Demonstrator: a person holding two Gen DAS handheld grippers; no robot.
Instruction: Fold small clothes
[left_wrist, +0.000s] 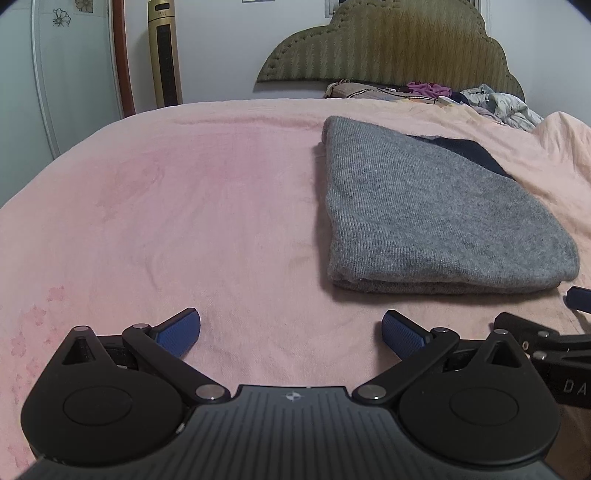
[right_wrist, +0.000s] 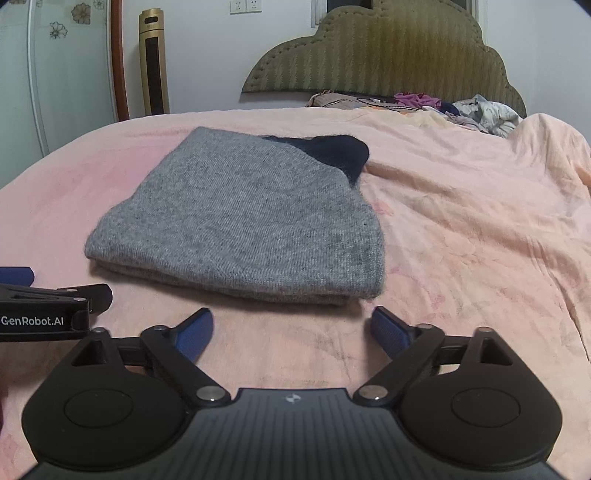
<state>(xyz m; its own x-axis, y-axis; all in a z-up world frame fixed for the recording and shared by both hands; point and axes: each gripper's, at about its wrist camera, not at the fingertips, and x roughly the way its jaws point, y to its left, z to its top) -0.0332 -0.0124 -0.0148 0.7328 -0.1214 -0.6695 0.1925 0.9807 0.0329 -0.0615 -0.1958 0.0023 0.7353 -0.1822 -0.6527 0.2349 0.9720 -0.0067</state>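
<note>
Grey knit (right_wrist: 240, 218) on bed (right_wrist: 461, 229): soft, limp, light — pinch near edge; L gripper (left_wrist: 290, 332) & R gripper (right_wrist: 291, 332) both wide open, empty.

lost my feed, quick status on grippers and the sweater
Left gripper and right gripper open, empty. Grey sweater folded on pink blanket, untouched. Nothing in the way.

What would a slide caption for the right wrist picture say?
Open right tool hovers before a folded grey garment on a pink bedspread.
</note>
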